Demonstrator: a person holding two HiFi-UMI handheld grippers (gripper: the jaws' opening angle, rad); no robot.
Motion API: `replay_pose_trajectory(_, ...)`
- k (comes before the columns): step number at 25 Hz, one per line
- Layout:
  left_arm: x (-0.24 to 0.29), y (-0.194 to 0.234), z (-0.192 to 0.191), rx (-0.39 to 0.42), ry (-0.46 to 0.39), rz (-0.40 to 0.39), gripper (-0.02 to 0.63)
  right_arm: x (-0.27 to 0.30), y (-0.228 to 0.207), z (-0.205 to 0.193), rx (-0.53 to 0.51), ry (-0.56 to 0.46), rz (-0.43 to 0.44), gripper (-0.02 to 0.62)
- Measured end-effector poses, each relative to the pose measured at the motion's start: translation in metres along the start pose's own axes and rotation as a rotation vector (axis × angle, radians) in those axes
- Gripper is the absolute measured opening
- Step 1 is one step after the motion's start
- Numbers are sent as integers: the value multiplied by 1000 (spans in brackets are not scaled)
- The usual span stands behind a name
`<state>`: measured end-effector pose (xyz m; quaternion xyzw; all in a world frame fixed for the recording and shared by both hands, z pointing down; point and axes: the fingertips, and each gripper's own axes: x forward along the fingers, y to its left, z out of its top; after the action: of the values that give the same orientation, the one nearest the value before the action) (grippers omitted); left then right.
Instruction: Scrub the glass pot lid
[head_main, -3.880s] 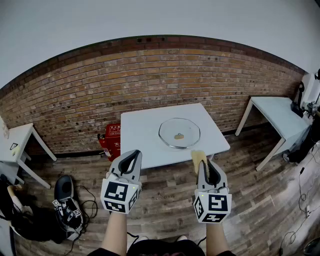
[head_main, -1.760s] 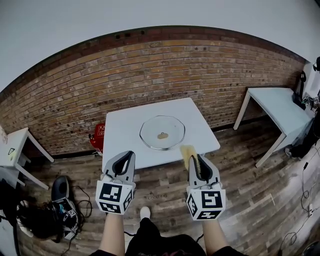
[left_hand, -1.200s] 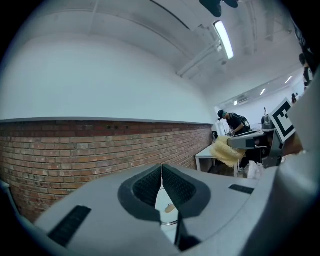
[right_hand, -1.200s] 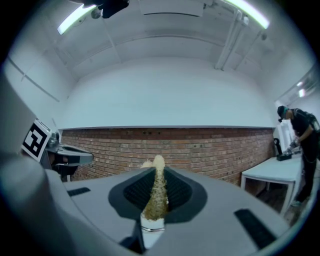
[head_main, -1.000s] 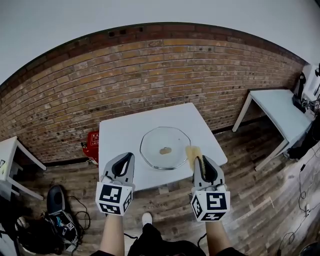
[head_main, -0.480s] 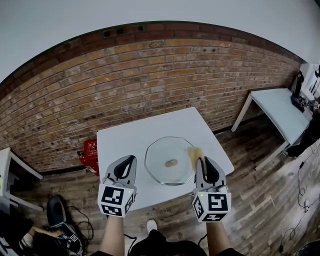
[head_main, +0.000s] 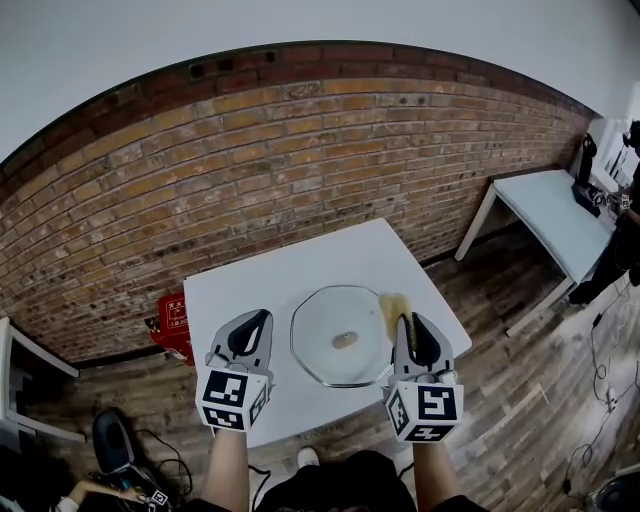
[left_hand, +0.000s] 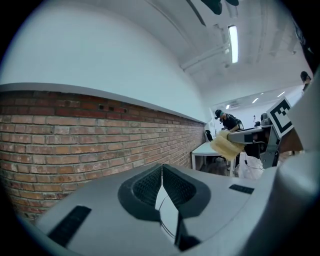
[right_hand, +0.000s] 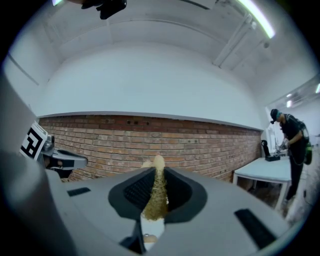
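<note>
The glass pot lid (head_main: 342, 336) lies flat on the white table (head_main: 260, 290), its tan knob at the centre, between my two grippers in the head view. My left gripper (head_main: 251, 326) hovers over the table's near left part, shut with nothing between its jaws. My right gripper (head_main: 404, 322) is just right of the lid, shut on a yellow sponge (head_main: 393, 306) that sticks out past the fingertips. In the right gripper view the sponge (right_hand: 157, 192) is squeezed between the pads. The left gripper view shows the closed pads (left_hand: 162, 187) against the brick wall, and the sponge (left_hand: 223, 145) off to the right.
A brick wall (head_main: 250, 170) runs behind the table. A second white table (head_main: 555, 215) stands at the right with a person beside it. A red box (head_main: 172, 318) sits on the wooden floor left of the table. Dark gear (head_main: 115, 440) lies at the lower left.
The table and lid have drawn closer and lower in the head view. Both grippers now hang over the table's near edge, either side of the lid, their grips unchanged.
</note>
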<state>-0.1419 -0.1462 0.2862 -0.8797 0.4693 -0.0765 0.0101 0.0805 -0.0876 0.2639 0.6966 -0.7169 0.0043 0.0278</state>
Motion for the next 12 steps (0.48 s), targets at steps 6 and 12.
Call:
replay_pose_trajectory(6, 18, -1, -3, -3, 21, 30, 12, 21, -14, -5, 8, 6, 34, 55)
replay_pose_trajectory(12, 30, -2, 6, 2, 19, 86, 12, 43, -25, -7, 13, 16, 97, 55)
